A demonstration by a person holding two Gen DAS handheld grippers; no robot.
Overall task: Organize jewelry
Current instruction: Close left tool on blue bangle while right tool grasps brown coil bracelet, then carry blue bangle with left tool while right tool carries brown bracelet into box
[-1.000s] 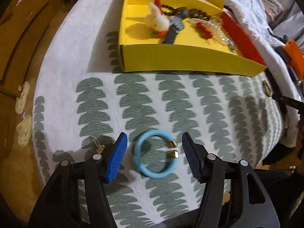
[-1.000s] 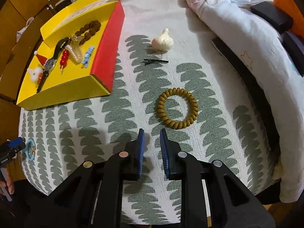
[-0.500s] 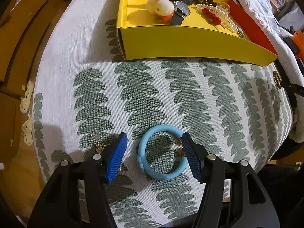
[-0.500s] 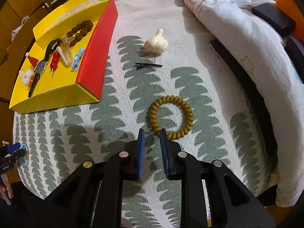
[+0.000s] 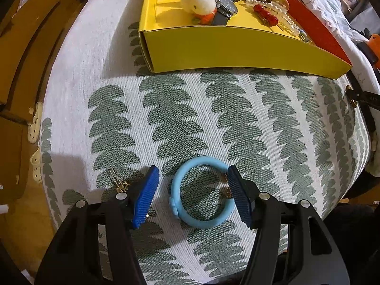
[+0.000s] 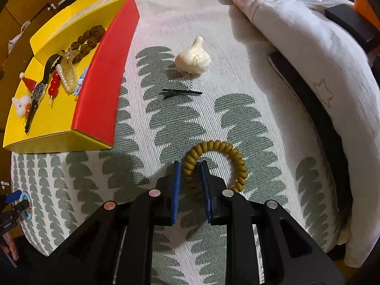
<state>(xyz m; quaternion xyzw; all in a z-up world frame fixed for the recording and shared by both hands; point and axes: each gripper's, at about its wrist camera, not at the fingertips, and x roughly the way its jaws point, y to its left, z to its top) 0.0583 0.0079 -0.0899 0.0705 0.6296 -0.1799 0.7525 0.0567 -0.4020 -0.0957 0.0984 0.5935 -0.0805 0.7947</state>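
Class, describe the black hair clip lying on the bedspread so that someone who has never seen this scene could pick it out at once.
Start at the yellow box with the red flap on the leaf-patterned bedspread. On the bare cloth beside that flap lies a white garlic-shaped ornament; the black hair clip lies just below it. It is the only thin, straight, dark piece, unlike the round mustard coil bracelet nearer the camera.

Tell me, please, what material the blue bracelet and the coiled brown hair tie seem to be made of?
Blue bracelet: probably matte silicone or soft plastic, smooth and dull, with shiny gold-coloured metal end caps. Coiled hair tie: likely plastic, a mustard-brown spiral cord with a slight sheen.
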